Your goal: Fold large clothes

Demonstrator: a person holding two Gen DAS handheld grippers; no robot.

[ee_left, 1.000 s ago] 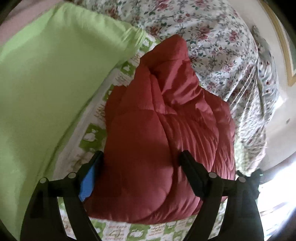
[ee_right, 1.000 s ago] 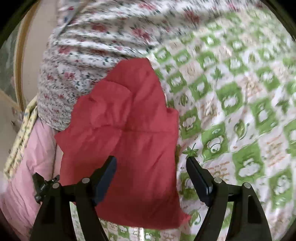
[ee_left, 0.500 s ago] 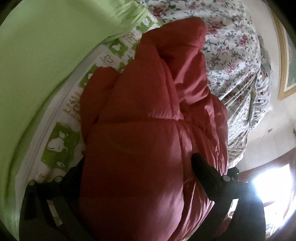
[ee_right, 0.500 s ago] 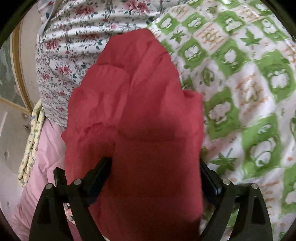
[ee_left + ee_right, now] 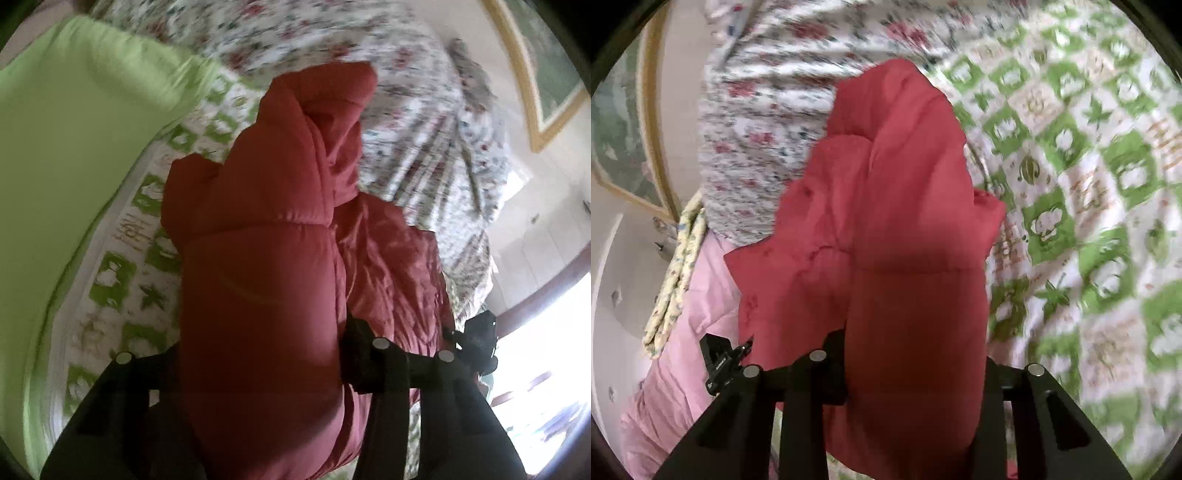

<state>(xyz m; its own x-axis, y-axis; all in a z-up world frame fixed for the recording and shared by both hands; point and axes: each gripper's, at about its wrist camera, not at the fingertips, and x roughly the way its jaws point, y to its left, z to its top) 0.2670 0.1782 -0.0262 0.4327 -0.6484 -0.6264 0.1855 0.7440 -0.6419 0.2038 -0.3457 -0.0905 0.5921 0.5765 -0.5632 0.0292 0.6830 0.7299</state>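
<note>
A puffy red quilted jacket [image 5: 280,206] lies bunched on a bed with a green-and-white patterned sheet [image 5: 122,273]. In the left wrist view my left gripper [image 5: 258,354] is shut on a thick fold of the jacket, the padding bulging between its jaws and hiding the fingertips. In the right wrist view the jacket [image 5: 894,192] fills the middle and my right gripper [image 5: 916,365] is shut on another thick fold of it. Both views are blurred by motion.
A lime-green cover [image 5: 62,155] lies on the left. A floral quilt [image 5: 417,122] is heaped behind the jacket. A pink blanket [image 5: 683,350] and a framed picture [image 5: 624,136] are at the left of the right wrist view. A bright window [image 5: 546,369] is at right.
Both grippers moved in onto the jacket and closed on thick folds of it. The jacket is now bunched up and drawn toward the cameras.
</note>
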